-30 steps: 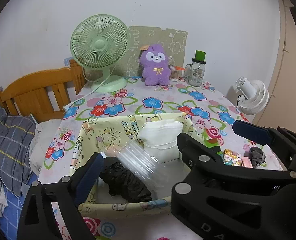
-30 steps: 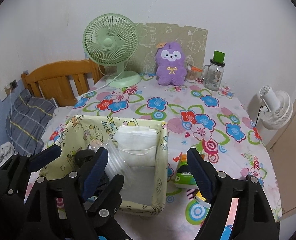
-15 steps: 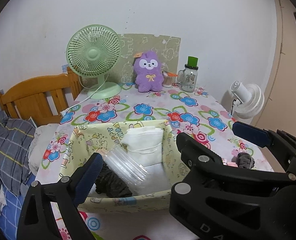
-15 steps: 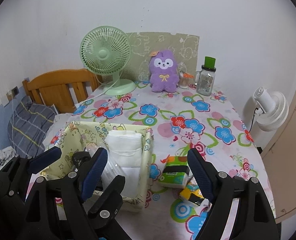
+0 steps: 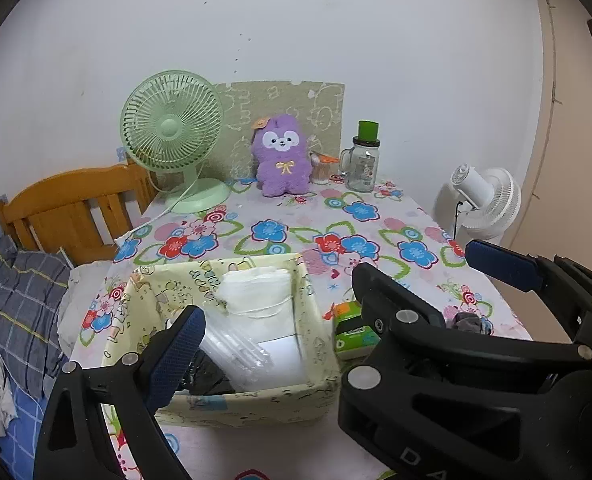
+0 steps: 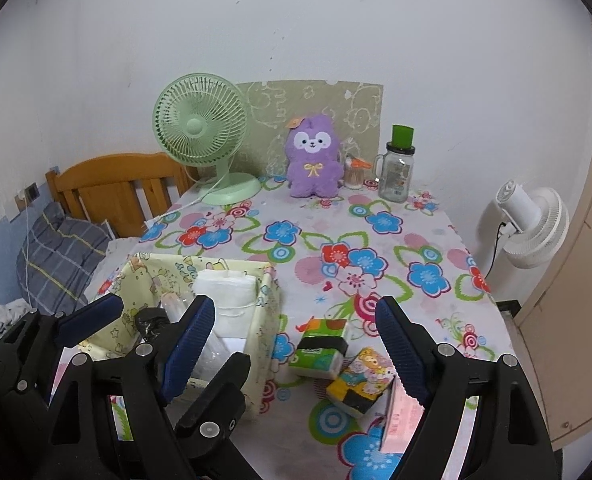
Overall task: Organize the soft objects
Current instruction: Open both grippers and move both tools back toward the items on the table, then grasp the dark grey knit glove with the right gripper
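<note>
A pale yellow fabric basket (image 5: 232,400) (image 6: 270,300) stands on the flowered table. In it lie a folded white cloth (image 5: 256,292) (image 6: 224,284), clear plastic bags (image 5: 236,348) and a black bundle (image 5: 208,376). A green tissue pack (image 6: 320,346) (image 5: 352,332), a cartoon tissue pack (image 6: 360,380) and a pink pack (image 6: 400,416) lie right of the basket. A dark sock (image 5: 468,322) lies at the table's right edge. My left gripper (image 5: 328,304) is open and empty above the basket's near side. My right gripper (image 6: 296,336) is open and empty above the tissue packs.
A green desk fan (image 5: 172,136) (image 6: 204,128), a purple plush (image 5: 282,156) (image 6: 314,156) and a green-capped glass bottle (image 5: 364,160) (image 6: 396,172) stand at the table's far edge. A white fan (image 6: 532,224) stands right of the table. A wooden bed frame (image 5: 72,204) lies left.
Both grippers have pulled back and up from the basket. The tissue packs right of the basket have come into the right wrist view. Both grippers stay open.
</note>
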The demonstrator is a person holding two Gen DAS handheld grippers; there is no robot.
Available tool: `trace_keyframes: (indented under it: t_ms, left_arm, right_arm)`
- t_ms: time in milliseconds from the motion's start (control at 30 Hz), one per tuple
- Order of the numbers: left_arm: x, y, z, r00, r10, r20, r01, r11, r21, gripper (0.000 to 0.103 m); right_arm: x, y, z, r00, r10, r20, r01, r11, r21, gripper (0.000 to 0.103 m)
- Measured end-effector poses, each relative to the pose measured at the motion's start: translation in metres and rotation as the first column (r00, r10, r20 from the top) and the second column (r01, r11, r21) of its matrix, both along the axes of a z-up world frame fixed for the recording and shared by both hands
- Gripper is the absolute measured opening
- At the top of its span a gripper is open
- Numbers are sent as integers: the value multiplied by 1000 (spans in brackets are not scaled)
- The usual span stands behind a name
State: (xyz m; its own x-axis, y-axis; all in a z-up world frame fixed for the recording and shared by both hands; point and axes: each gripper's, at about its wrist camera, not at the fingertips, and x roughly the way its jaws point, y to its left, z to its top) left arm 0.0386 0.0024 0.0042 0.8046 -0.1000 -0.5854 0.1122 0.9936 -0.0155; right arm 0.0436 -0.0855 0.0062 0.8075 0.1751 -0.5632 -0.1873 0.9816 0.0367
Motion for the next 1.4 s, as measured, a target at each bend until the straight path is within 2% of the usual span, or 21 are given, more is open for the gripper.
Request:
trace_keyframes:
  t_ms: [833,1400]
  left_arm:
    - [-3,-60,0,1000,-25,13,24,999,29,97]
    - [15,-100,-34,993,-110,-49,110,994,7,97]
  right_arm:
    - [-5,-62,-1,1000,-2,28,2,1000,11,85]
    - [4,-106,-34,999,-38,-9,38,999,13,85]
